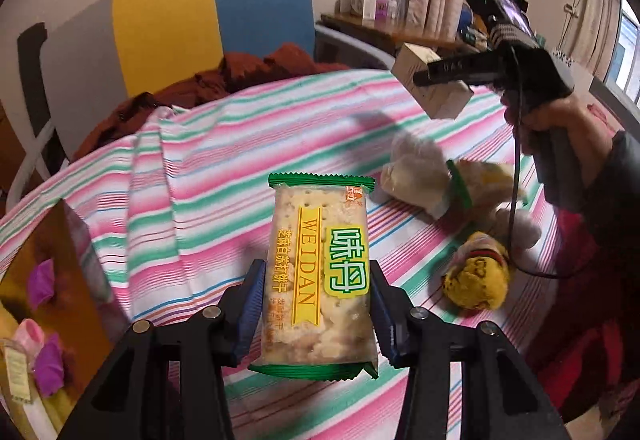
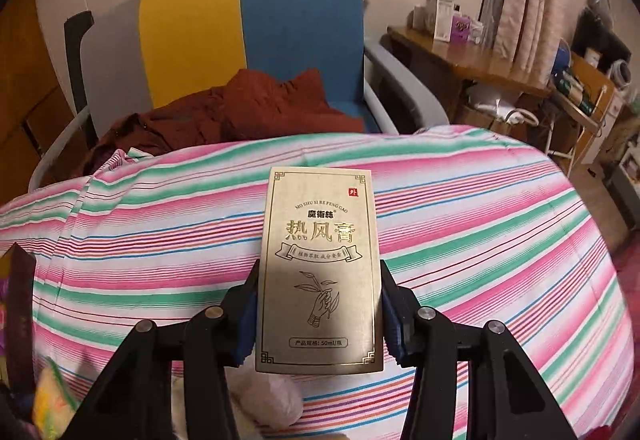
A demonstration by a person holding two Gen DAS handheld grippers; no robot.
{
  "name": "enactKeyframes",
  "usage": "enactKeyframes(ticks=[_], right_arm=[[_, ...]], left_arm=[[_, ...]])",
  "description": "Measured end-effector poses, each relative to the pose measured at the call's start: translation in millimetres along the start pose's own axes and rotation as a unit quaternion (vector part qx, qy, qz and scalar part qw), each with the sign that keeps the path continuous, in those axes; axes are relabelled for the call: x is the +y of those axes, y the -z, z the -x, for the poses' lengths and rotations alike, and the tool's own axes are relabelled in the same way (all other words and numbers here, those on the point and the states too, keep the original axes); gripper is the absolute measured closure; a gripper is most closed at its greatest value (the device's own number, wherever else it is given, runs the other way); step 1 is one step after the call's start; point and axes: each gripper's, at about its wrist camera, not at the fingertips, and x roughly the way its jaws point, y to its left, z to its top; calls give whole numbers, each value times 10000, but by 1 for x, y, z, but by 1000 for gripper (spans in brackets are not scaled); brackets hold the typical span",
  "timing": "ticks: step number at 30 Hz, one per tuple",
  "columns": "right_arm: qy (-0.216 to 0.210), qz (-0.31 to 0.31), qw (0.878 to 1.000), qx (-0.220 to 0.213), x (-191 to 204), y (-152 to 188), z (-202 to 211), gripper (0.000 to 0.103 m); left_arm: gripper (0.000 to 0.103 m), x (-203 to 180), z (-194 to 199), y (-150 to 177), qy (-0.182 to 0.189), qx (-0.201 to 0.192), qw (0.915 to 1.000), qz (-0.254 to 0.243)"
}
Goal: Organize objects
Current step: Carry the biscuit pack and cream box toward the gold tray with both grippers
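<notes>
With each gripper clenched, left gripper (image 1: 316, 316) on the green-edged plastic cracker packet (image 1: 318, 272), right gripper (image 2: 318, 314) on the gold cardboard box (image 2: 318, 268), I judged carrying both level toward the gold container (image 1: 44, 280) at nine o'clock wisest.

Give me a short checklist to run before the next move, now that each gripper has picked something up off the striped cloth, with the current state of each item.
1. Left gripper clamped on the cracker packet: ok, pads press both long edges.
2. Right gripper clamped on the gold box: ok, held by its sides.
3. Both items lifted clear of the striped cloth: ok for the box in the left wrist view; packet, cannot tell.
4. Plush toys clear of the grippers: ok, lying apart on the cloth.
5. Drop-off spot for either item in view: cannot tell.
</notes>
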Motion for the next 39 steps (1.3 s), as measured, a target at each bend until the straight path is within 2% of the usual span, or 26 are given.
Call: enactKeyframes(ticks=[7,11,18,24,33,39], right_arm=[[-92,-25,9997,-238,12,-3,35,52],[-328,-82,9987,-377,22,-2,57,52],[-861,-67,9947,-563,57,5,94,52],[-1524,156,9869,-498,111,24,113,52],[-2440,770,9665,-174,216,57,124,52],[-2768,1186,9535,97,276,79,125,52]], left_arm=[[54,19,33,4,-34,-310,9991,285],[54,30,49,8,-66,-452,9978,486],[54,54,72,22,-229,-628,9944,814],[54,81,88,42,-474,-693,9894,1187],[54,135,119,83,-1033,-805,9734,1879],[54,174,135,123,-1566,-772,9535,2455]])
